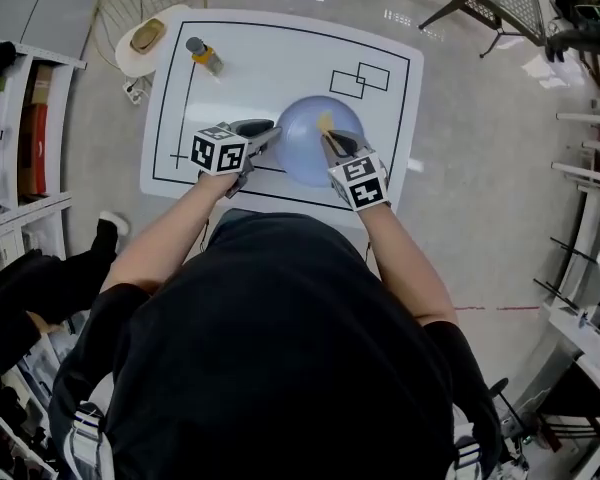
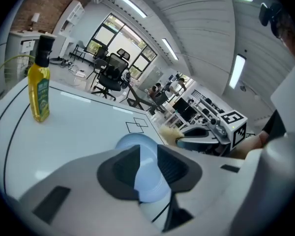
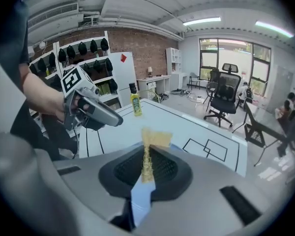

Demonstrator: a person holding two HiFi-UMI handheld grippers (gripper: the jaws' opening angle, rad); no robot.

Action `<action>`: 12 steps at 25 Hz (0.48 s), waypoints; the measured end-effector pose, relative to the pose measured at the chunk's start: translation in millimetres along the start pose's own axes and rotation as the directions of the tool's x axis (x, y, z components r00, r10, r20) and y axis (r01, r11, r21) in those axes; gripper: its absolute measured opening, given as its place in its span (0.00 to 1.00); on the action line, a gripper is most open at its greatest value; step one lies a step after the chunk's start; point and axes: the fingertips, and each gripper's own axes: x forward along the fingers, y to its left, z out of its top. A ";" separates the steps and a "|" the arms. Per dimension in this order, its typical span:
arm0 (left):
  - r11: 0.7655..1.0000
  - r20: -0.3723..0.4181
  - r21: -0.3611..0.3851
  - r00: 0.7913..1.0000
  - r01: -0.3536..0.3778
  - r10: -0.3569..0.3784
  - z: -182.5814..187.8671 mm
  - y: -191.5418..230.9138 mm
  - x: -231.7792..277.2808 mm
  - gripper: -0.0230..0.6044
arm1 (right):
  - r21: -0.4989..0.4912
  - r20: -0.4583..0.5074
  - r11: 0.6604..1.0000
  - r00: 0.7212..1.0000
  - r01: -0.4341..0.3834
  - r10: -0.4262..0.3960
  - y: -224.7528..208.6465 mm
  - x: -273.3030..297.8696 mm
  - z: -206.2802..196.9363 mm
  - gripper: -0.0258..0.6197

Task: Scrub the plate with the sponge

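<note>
A yellow bottle (image 1: 204, 55) stands upright on the white table (image 1: 280, 53); black outlines mark its top. Office chairs (image 3: 221, 102) stand beyond.

L gripper (image 1: 263, 134) at left, jaws clamped on plate (image 1: 300, 160) rim; R gripper (image 1: 332, 141) at right, jaws pinching sponge (image 1: 324, 122); L forearm (image 1: 165, 233) & R forearm (image 1: 405, 263) reach fwd, converging.

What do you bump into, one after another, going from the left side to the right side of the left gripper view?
yellow bottle → blue plate → sponge → right gripper
</note>
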 end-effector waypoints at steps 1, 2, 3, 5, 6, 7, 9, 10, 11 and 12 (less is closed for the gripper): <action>1.000 0.004 0.014 1.000 -0.002 0.002 3.6 -3.8 -2.0 0.22 | 0.001 0.008 1.000 1.000 0.010 -0.010 -2.5 -4.4 1.5 0.09; 1.000 0.008 0.026 1.000 -0.005 0.004 7.1 -7.0 -4.0 0.22 | 0.002 0.016 1.000 1.000 0.020 -0.020 -5.4 -8.4 3.5 0.09; 0.999 0.014 0.036 1.000 -0.008 0.008 10.5 -9.8 -6.0 0.22 | 0.003 0.026 1.000 0.999 0.029 -0.029 -8.2 -12.3 5.9 0.09; 0.999 0.031 0.052 0.999 -0.016 0.014 18.4 -14.6 -9.8 0.22 | 0.002 0.050 0.999 0.998 0.043 -0.043 -13.4 -20.1 12.0 0.09; 0.998 0.042 0.059 0.999 -0.020 0.017 22.7 -17.3 -11.8 0.22 | 0.001 0.063 0.999 0.997 0.050 -0.050 -15.9 -24.5 15.3 0.09; 0.998 0.052 0.066 0.998 -0.024 0.020 26.9 -20.5 -14.0 0.22 | -0.001 0.074 0.998 0.996 0.058 -0.058 -18.2 -29.3 18.4 0.09; 0.996 0.070 0.084 0.997 -0.030 0.024 34.5 -28.1 -19.5 0.22 | -0.011 0.095 0.997 0.993 0.073 -0.071 -20.5 -40.1 24.3 0.09; 0.995 0.078 0.093 0.997 -0.034 0.027 38.0 -31.9 -22.8 0.22 | -0.019 0.104 0.997 0.992 0.079 -0.076 -20.3 -45.7 27.6 0.09; 0.994 0.087 0.102 0.996 -0.038 0.029 41.8 -35.5 -26.4 0.22 | -0.029 0.115 0.996 0.990 0.084 -0.080 -19.6 -51.3 31.3 0.09; 0.993 0.096 0.112 0.995 -0.043 0.032 46.0 -38.9 -29.9 0.22 | -0.038 0.126 0.995 0.988 0.089 -0.084 -18.9 -56.7 35.3 0.09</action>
